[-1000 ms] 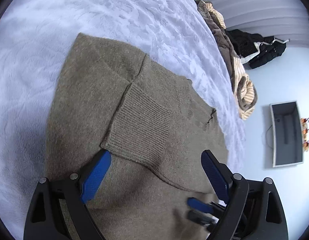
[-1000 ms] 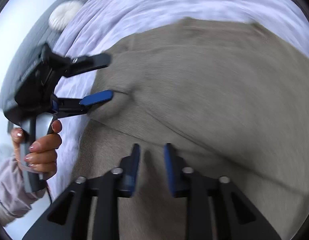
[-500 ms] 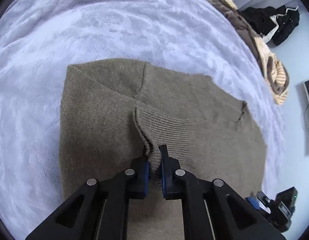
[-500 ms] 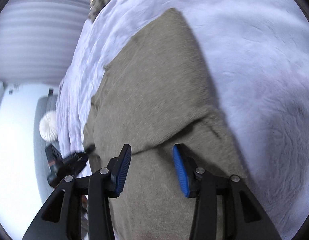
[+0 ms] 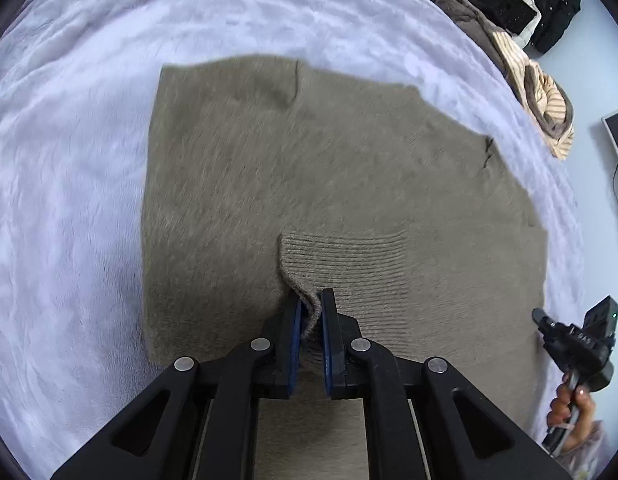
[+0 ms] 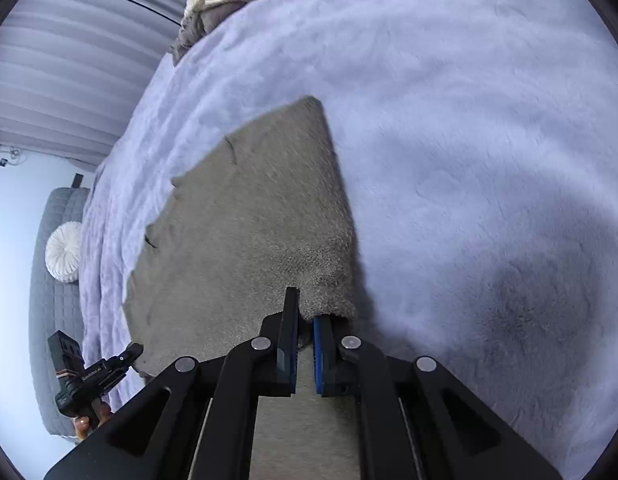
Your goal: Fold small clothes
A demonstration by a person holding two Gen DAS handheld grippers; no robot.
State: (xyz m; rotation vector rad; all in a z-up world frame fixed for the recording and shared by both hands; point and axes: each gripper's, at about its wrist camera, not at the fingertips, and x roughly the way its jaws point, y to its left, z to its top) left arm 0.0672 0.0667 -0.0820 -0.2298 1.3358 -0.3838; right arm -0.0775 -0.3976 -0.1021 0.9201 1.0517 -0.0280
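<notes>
An olive-brown knitted sweater [image 5: 329, 168] lies flat on the pale lilac bed cover [image 5: 69, 160]. A sleeve is folded across it, and its ribbed cuff [image 5: 349, 256] runs into my left gripper [image 5: 309, 312], which is shut on the cuff's edge. In the right wrist view the same sweater [image 6: 253, 216] stretches away from me. My right gripper [image 6: 306, 320] is shut on a raised fold at the sweater's right edge. Each gripper shows in the other's view, the right gripper [image 5: 577, 344] at the lower right and the left gripper [image 6: 93, 376] at the lower left, each in a hand.
A heap of brown and cream striped clothes [image 5: 529, 68] lies at the bed's far edge, with black garments [image 5: 533, 4] beyond. A grey padded bench [image 6: 53, 320] carrying a round white cushion [image 6: 63, 252] stands beside the bed. Pleated curtains [image 6: 69, 60] hang behind.
My left gripper closed on the ribbed cuff and drew it toward me. My right gripper swung to the sweater's right edge and closed on a fold there.
</notes>
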